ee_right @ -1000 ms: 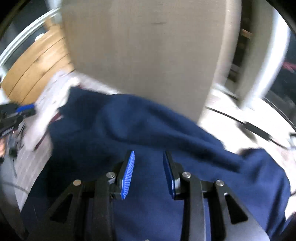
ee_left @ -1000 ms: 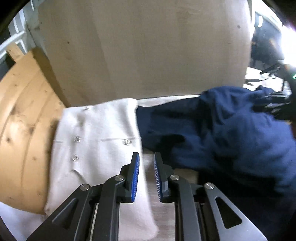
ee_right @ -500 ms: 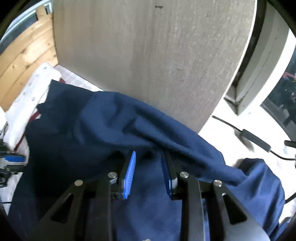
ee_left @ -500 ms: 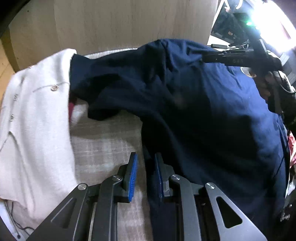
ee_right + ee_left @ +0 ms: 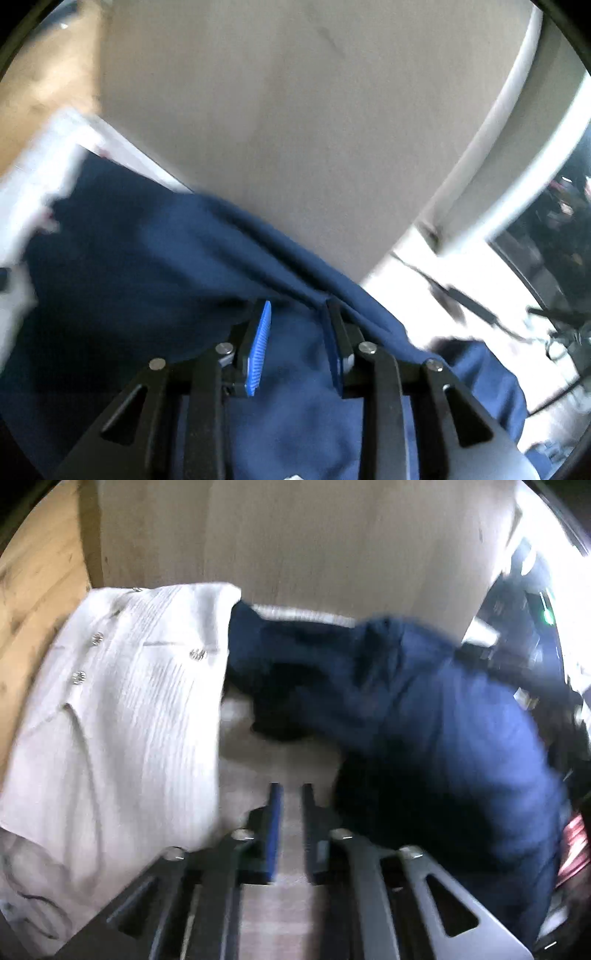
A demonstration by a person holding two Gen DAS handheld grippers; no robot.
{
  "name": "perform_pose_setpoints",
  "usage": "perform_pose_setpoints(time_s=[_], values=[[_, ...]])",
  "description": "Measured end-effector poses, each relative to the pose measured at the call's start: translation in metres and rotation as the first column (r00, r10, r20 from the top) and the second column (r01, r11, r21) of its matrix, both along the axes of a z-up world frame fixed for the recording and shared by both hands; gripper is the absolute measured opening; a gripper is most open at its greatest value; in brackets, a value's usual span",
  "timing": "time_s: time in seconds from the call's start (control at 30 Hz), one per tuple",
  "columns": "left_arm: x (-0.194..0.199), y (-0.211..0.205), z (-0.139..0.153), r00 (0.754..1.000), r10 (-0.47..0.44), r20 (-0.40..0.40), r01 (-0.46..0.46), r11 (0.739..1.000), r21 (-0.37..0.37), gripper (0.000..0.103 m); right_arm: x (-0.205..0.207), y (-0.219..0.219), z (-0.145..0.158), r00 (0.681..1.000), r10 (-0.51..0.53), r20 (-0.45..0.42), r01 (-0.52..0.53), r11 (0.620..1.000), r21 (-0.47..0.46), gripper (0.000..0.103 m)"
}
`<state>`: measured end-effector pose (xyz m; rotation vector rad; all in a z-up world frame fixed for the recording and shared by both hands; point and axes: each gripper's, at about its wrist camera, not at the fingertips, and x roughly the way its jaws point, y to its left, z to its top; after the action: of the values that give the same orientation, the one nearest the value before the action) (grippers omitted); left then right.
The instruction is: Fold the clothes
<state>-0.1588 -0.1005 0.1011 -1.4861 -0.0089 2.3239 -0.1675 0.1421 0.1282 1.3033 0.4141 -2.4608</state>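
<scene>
Left gripper [image 5: 290,801] points down at a pale, striped cloth surface [image 5: 280,753]. Its two black fingers stand a little apart, with a narrow gap between them. Nothing is in that gap; only the pale surface shows through it. One finger has a blue pad [image 5: 274,823] on its inner side.

On the left of this gripper lies a white ribbed top [image 5: 122,716] with small shiny buttons [image 5: 78,676]. It is spread out and hangs over the edge near the camera. On the right lies a dark blue garment [image 5: 424,716], all bunched up. One end of the blue garment touches the white top at the far side. The blue heap comes close beside the right finger, but I cannot tell if it touches it. Behind both clothes stands a tall beige panel [image 5: 314,546]. A wooden board [image 5: 33,590] shows at the far left.

Right gripper [image 5: 297,321] is over the same dark blue garment [image 5: 155,258]. Its fingers are partly apart, and blue cloth fills the space between them. A ridge of the cloth runs across the fingertips. The view is blurry, so I cannot tell if the pads press on the cloth or just sit around it. A black cable [image 5: 461,295] lies on the bright surface to the right.
</scene>
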Motion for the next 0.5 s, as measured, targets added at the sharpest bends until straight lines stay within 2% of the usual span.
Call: perform_pose_setpoints(time_s=[0.1,0.17,0.2,0.23,0.37,0.5], values=[[-0.007,0.008,-0.003,1.0,0.023,-0.002,-0.023,1.0,0.005,0.021,0.002,-0.036,0.026,0.991,0.133,-0.003,-0.132,0.985,-0.107,0.03],[-0.01,0.016,-0.008,1.0,0.017,0.008,-0.017,1.0,-0.005,0.021,-0.005,-0.068,0.035,0.974,0.228,0.001,-0.226,0.965,-0.135,0.037],[-0.011,0.02,-0.008,1.0,0.003,0.007,-0.003,1.0,-0.014,0.021,-0.01,-0.088,0.035,0.961,0.277,-0.001,-0.275,0.954,-0.118,0.045],[-0.007,0.017,-0.008,1.0,-0.008,0.004,0.008,1.0,-0.021,0.021,-0.017,-0.106,0.032,0.947,0.321,0.0,-0.32,0.942,-0.1,0.047],[0.008,0.006,-0.012,1.0,-0.024,0.018,0.024,1.0,-0.014,0.022,-0.051,-0.165,0.006,0.877,0.479,0.045,-0.478,0.878,-0.024,0.047],[0.016,-0.001,-0.016,0.999,-0.035,0.024,0.035,0.999,-0.018,0.023,-0.081,-0.196,-0.021,0.835,0.546,0.066,-0.548,0.836,0.015,0.047]])
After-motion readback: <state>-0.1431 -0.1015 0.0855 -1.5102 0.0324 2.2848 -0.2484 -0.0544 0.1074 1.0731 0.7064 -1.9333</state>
